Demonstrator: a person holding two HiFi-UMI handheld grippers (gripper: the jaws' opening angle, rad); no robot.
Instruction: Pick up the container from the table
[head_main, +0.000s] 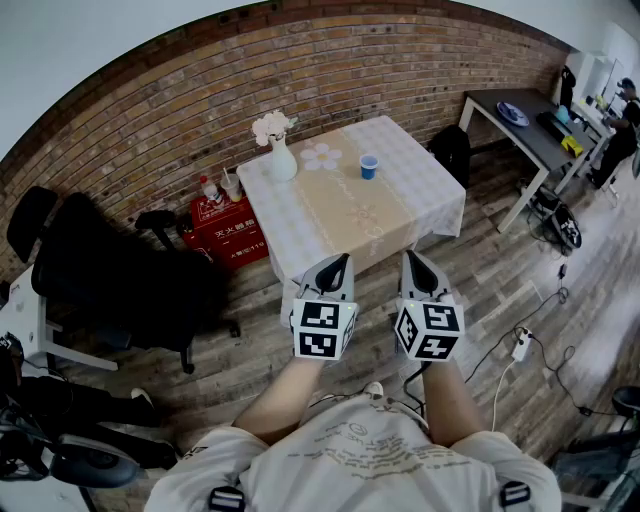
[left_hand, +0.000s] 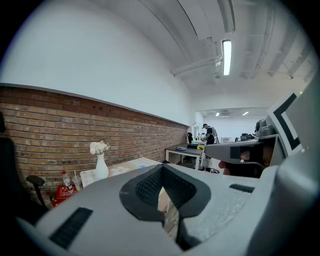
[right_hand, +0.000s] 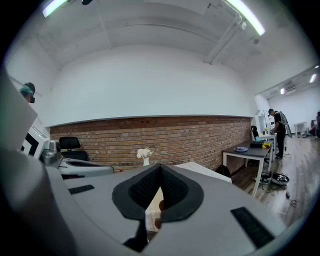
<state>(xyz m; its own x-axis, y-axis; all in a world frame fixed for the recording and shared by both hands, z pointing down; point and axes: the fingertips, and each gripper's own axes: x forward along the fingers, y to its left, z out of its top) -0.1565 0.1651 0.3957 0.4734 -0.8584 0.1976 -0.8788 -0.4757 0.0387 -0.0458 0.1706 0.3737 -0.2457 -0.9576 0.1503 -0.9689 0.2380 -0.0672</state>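
Observation:
A small blue cup (head_main: 369, 166), the container, stands upright on the cloth-covered table (head_main: 410, 200), right of a white vase (head_main: 282, 160) with pale flowers. Both grippers hover side by side over the wooden floor, short of the table's near edge. My left gripper (head_main: 335, 262) is shut with nothing between its jaws. My right gripper (head_main: 412, 260) is likewise shut and holds nothing. In the left gripper view the closed left gripper (left_hand: 161, 169) points toward the vase (left_hand: 101, 167); the cup is hidden. The right gripper view shows the right gripper (right_hand: 160, 169) closed, with the vase (right_hand: 145, 159) beyond.
A red box (head_main: 228, 228) with bottles sits on the floor left of the table. Black office chairs (head_main: 110, 280) stand at the left. A dark desk (head_main: 520, 125) with a person beside it is at the far right. A backpack (head_main: 452, 150) and floor cables (head_main: 520, 345) lie right.

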